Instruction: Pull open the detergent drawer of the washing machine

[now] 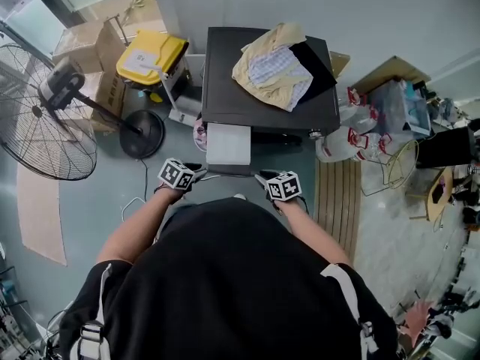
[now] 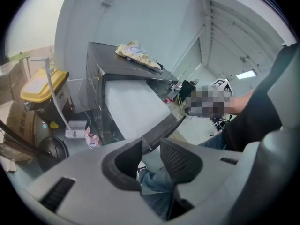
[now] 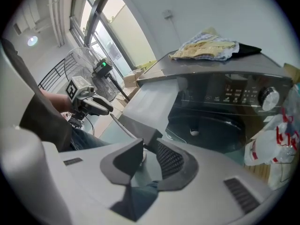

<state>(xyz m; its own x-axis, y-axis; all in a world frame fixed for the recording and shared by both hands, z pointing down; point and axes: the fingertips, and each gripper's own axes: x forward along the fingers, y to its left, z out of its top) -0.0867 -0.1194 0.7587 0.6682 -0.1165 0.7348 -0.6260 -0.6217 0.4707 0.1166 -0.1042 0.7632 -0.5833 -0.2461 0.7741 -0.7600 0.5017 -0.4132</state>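
Nearest me, my left gripper [image 2: 151,148] is clenched on the detergent drawer [image 1: 228,142] by its dark front panel [image 2: 165,126], with the lip running between the pads. My right gripper [image 3: 149,150] bites the same panel at the other corner. That makes two grippers on one drawer, one at each end of its front.

The drawer stands well out from the upper left of the washing machine [image 1: 225,88], its pale top showing between me and the cabinet. I judge it a light, stiff plastic tray that slides on rails. It would rack or jam if one side led, so an even, straight pull from both corners suits it. The front lip looks thin and smooth, so I would grip it squarely rather than by an edge.

Farther off, one bundle of cloths [image 1: 271,67] lies on the machine's lid, and one fan [image 1: 37,122] stands away to my left
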